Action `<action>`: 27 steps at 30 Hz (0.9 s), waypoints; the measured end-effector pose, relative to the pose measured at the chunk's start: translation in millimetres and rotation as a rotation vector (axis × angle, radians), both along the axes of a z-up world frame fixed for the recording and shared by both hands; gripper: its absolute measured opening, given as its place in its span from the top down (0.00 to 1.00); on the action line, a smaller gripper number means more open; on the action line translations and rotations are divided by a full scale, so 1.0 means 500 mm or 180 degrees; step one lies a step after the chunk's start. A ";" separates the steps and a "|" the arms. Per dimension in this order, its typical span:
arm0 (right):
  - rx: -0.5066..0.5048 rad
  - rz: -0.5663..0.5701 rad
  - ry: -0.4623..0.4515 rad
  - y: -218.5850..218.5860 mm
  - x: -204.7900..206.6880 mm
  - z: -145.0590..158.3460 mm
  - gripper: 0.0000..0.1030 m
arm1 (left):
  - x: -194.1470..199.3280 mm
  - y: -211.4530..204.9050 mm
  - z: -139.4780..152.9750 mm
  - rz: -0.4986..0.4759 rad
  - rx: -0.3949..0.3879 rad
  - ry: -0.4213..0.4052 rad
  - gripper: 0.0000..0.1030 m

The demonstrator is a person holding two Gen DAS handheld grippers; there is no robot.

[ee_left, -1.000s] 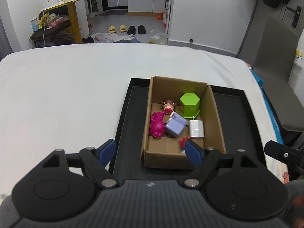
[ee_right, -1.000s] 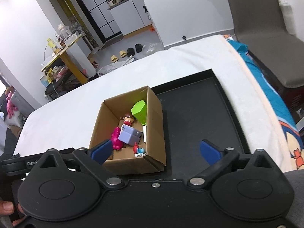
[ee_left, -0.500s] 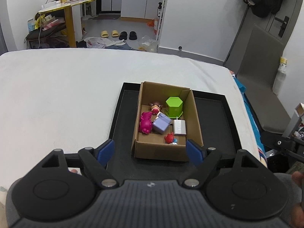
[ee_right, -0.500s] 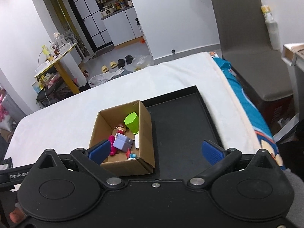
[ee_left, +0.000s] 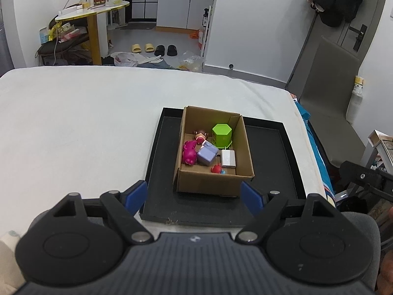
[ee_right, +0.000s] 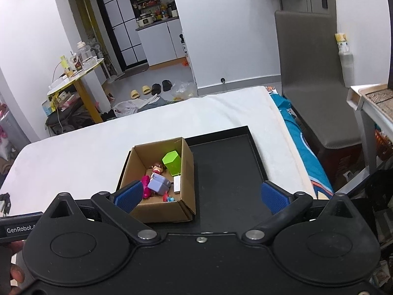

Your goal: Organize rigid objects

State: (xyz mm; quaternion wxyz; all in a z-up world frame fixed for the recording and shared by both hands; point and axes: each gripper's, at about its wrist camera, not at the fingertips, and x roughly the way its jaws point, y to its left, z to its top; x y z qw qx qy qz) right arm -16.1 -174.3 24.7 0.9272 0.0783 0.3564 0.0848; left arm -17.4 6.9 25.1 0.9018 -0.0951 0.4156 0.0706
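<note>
A cardboard box (ee_left: 211,182) (ee_right: 157,210) stands in the left part of a black tray (ee_left: 270,152) (ee_right: 226,172) on a white-covered table. Inside it lie a green hexagonal block (ee_left: 221,135) (ee_right: 172,162), a lilac block (ee_left: 207,154) (ee_right: 159,184), a magenta toy (ee_left: 189,153) (ee_right: 145,183), a small doll (ee_left: 201,135), a white adapter (ee_left: 228,158) (ee_right: 177,184) and a small red figure (ee_left: 216,169). My left gripper (ee_left: 195,195) is open, above and nearer than the box, with nothing between its blue pads. My right gripper (ee_right: 201,195) is also open and empty, above the tray's near side.
The white table cover (ee_left: 86,123) stretches far to the left of the tray. A grey chair (ee_right: 312,86) stands beyond the table's right edge, with a blue patterned cloth (ee_right: 302,152) along that edge. A yellow side table (ee_left: 93,17) and shoes are on the floor behind.
Both grippers have risen and pulled back from the box, which now looks smaller and farther in both views. Both stay open and empty. The box's contents have not moved.
</note>
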 end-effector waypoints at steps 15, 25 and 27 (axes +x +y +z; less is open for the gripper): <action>-0.0211 0.0125 -0.0069 0.012 -0.028 0.059 0.00 | -0.040 -0.015 0.077 -0.0088 0.0186 -0.0208 0.08; -0.0138 0.0180 -0.0016 -0.005 -0.039 0.062 0.00 | -0.066 -0.036 0.077 -0.0116 0.0255 -0.0205 0.04; -0.0153 0.0224 -0.0030 -0.002 -0.044 0.061 0.00 | -0.066 -0.037 0.073 -0.0111 0.0326 -0.0174 0.04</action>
